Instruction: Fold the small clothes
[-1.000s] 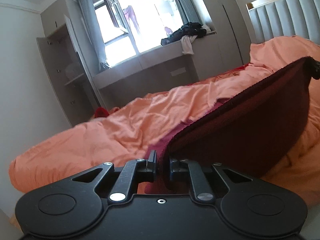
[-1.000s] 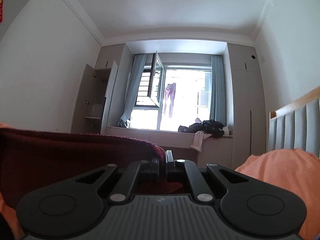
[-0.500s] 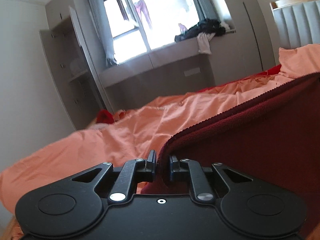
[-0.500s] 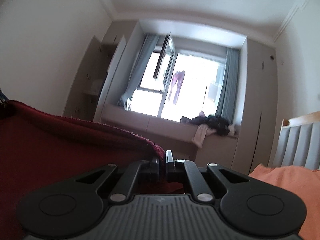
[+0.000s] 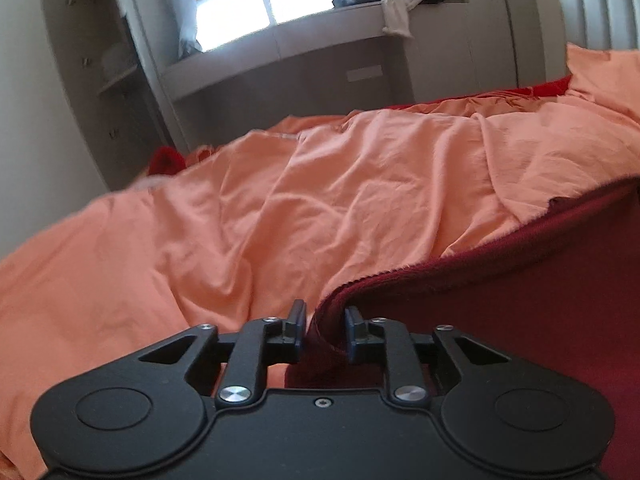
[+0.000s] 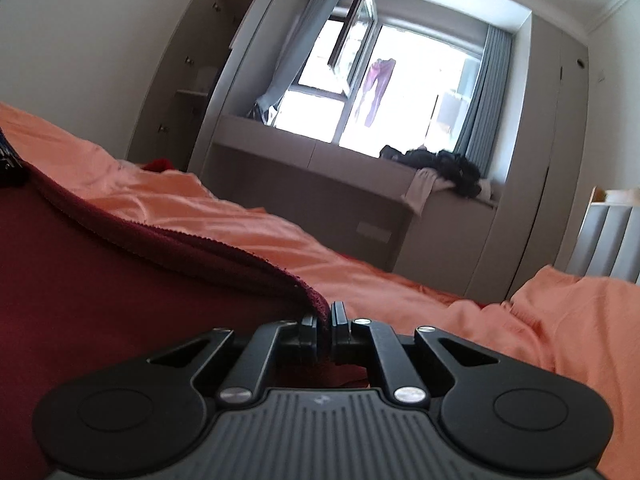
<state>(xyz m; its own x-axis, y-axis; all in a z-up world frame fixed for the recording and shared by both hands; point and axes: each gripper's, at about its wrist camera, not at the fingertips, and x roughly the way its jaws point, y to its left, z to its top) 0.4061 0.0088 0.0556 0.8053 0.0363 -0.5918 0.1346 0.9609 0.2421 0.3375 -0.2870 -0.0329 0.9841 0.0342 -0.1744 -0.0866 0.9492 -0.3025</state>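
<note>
Here the left gripper [image 5: 323, 330] had just been opening, its jaws apart around the cloth [image 5: 520, 320]. The right gripper [image 6: 325, 334] was clamped on its edge. Uneven release could skew the fold on the bed [image 5: 280, 208].

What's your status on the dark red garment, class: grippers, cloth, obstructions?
Left gripper jaws just opening, dark red garment corner loose between them. Right gripper shut on the other corner. Garment over orange bedsheet. Nothing in the way.
</note>
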